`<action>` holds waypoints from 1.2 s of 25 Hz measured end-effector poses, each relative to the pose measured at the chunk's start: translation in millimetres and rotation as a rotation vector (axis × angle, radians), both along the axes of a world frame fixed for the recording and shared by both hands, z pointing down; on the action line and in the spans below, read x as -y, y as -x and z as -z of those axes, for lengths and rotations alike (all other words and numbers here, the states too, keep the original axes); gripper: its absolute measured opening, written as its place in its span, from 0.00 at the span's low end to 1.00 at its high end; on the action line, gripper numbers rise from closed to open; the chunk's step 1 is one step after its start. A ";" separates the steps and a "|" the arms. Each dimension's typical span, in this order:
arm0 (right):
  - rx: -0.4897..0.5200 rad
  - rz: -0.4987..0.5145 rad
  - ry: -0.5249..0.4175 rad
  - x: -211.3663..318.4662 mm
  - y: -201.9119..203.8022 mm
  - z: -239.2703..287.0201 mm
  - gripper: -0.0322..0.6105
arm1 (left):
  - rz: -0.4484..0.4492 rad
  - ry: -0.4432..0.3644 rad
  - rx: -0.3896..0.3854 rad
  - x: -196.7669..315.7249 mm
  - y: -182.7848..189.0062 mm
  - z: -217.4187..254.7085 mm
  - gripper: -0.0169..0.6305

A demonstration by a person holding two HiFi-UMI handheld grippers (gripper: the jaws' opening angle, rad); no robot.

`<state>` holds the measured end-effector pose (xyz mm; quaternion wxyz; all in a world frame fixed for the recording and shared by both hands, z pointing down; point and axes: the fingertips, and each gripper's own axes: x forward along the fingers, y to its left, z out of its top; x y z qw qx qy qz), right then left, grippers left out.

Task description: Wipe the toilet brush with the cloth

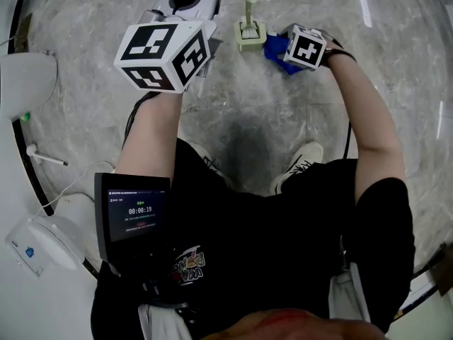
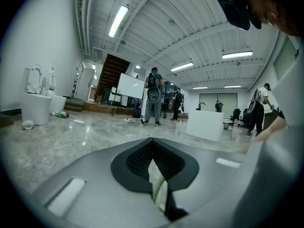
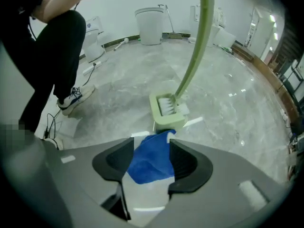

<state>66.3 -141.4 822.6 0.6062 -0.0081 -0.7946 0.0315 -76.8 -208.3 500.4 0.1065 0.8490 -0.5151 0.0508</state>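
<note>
Your soft, napped blue cloth (image 3: 147, 165) is lying on a glossy, marble-patterned floor (image 3: 118, 75). The toilet brush (image 3: 195, 46) is showing smooth pale-green plastic, and your right gripper (image 3: 152, 140) is looking matt grey.

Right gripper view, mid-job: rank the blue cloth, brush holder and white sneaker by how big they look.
1. blue cloth: largest, though it lies nearest the camera.
2 and 3. brush holder and white sneaker: they look about alike, so I won't rank them.
</note>
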 end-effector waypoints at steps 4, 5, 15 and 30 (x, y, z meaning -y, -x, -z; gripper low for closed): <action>0.031 0.009 0.007 14.1 17.4 56.8 0.44 | -0.001 0.003 0.001 1.9 1.0 -0.8 0.03; 0.043 0.010 0.014 14.0 22.1 68.9 0.42 | -0.001 0.007 0.002 1.8 1.0 -2.0 0.03; 0.103 0.071 -0.083 13.2 39.1 111.2 0.20 | -0.016 0.005 0.007 -8.9 -5.4 -1.7 0.03; 0.034 0.002 0.026 11.6 5.8 63.2 0.34 | -0.022 0.008 0.009 -11.8 -6.1 1.9 0.03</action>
